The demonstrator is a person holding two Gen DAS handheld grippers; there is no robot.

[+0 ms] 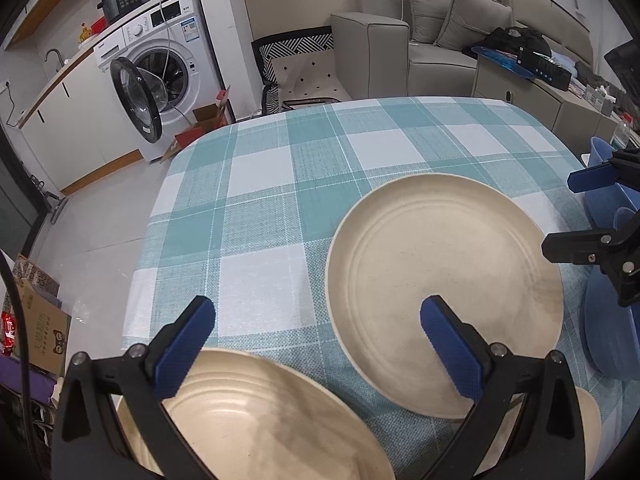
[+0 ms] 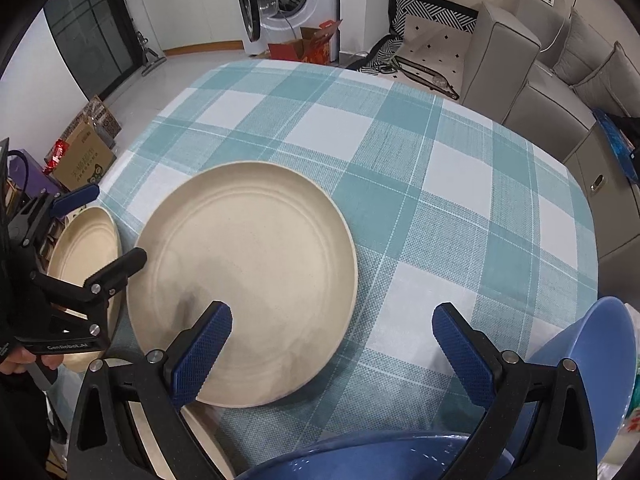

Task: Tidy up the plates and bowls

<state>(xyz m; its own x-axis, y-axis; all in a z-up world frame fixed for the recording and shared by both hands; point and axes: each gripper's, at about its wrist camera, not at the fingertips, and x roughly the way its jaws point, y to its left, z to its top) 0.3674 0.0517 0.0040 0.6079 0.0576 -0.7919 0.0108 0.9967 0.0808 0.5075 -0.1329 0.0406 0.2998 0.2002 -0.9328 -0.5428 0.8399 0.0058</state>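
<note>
1. Behind the work sits a living space with a grey sofa (image 1: 384, 36) and a front-loading washing machine (image 1: 160, 68) with its door swung open; nearer, the tabletop (image 2: 460, 184) wears a teal-and-white checked cloth.
2. Largest of the crockery is a cream plate (image 2: 244, 280) lying flat near the middle of the tabletop, toward the near edge.
3. A second cream plate (image 1: 256, 416) lies at the near left corner, just beside the first and directly under the left tongs.
4. Blue bowls (image 2: 592, 360) crowd the near right corner; how many is hard to tell.
5. The left tongs (image 1: 316, 344) are spread wide and hold nothing.
6. The right tongs (image 2: 332, 352) are likewise wide open and empty, over the near rim of the middle plate.
7. Handling, as a judgement: the plates look stiff, light and smooth, likely slippery. Pinching the raised rim at the near edge, one pad above and one below, seems the safest hold for stacking them.
</note>
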